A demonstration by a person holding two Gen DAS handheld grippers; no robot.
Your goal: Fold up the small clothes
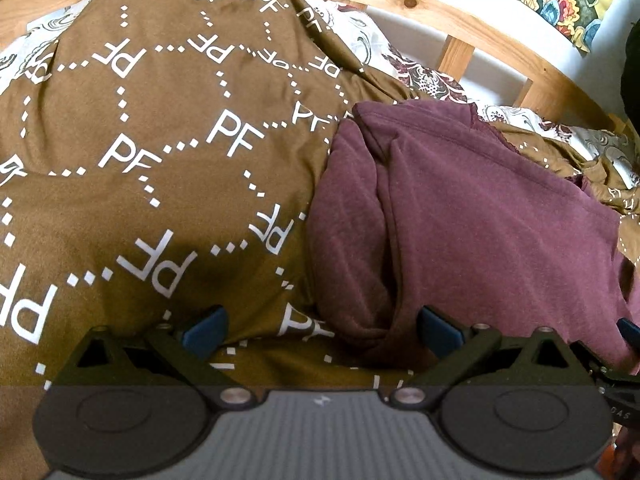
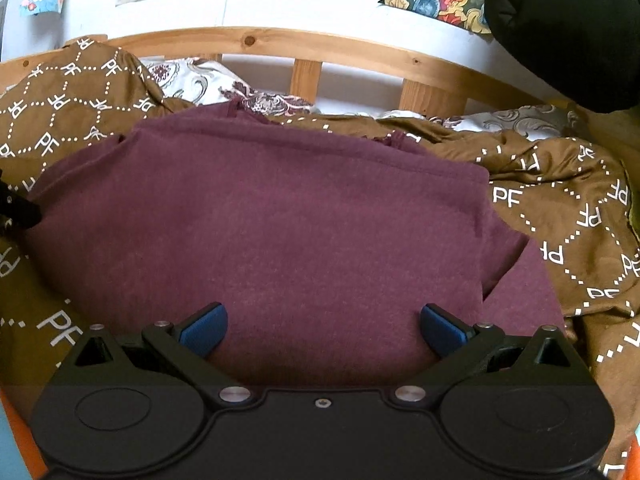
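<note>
A maroon garment lies folded into a rough rectangle on a brown "PF"-patterned blanket. In the left wrist view the garment fills the right half, with its bunched left edge near the middle. My left gripper is open, low over the garment's near left corner, with nothing between its blue fingertips. My right gripper is open just above the garment's near edge, empty. Part of the right gripper shows at the right edge of the left wrist view.
The brown blanket covers the bed and rises in a mound at the left. A wooden bed rail runs along the back, with a patterned pillow before it. A black object hangs at the upper right.
</note>
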